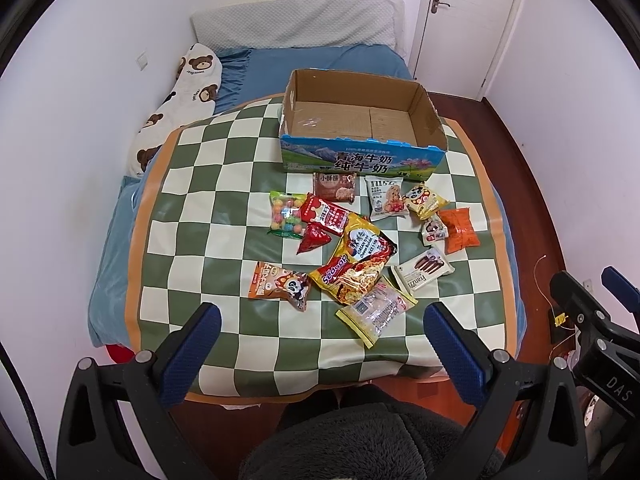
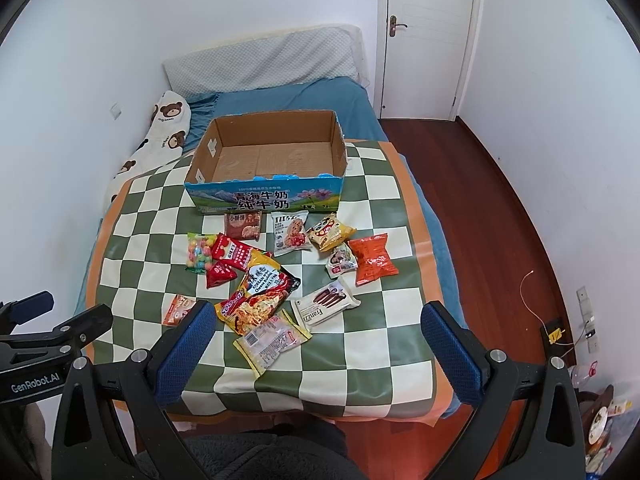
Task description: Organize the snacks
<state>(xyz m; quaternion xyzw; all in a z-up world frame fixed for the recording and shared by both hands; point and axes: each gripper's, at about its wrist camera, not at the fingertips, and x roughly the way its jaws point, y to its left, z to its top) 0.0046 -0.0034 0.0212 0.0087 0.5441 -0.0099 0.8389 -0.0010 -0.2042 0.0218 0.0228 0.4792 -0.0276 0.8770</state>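
Now we hold the left claw (image 1: 322, 336) and the right claw (image 2: 318, 334) spread wide and empty above the near edge of the green-and-cream checkered mat (image 1: 224, 184) on the bed. Ahead, the scattered snack packets, among them a yellow Korean noodle bag (image 2: 260, 294), lie just before the empty open cardboard milk box (image 2: 268, 184).

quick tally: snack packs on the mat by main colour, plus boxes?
Red packs: 2
Orange packs: 2
Yellow packs: 3
White packs: 3
Brown pack: 1
Clear candy bag: 1
Cardboard box: 1, empty
Total: 13
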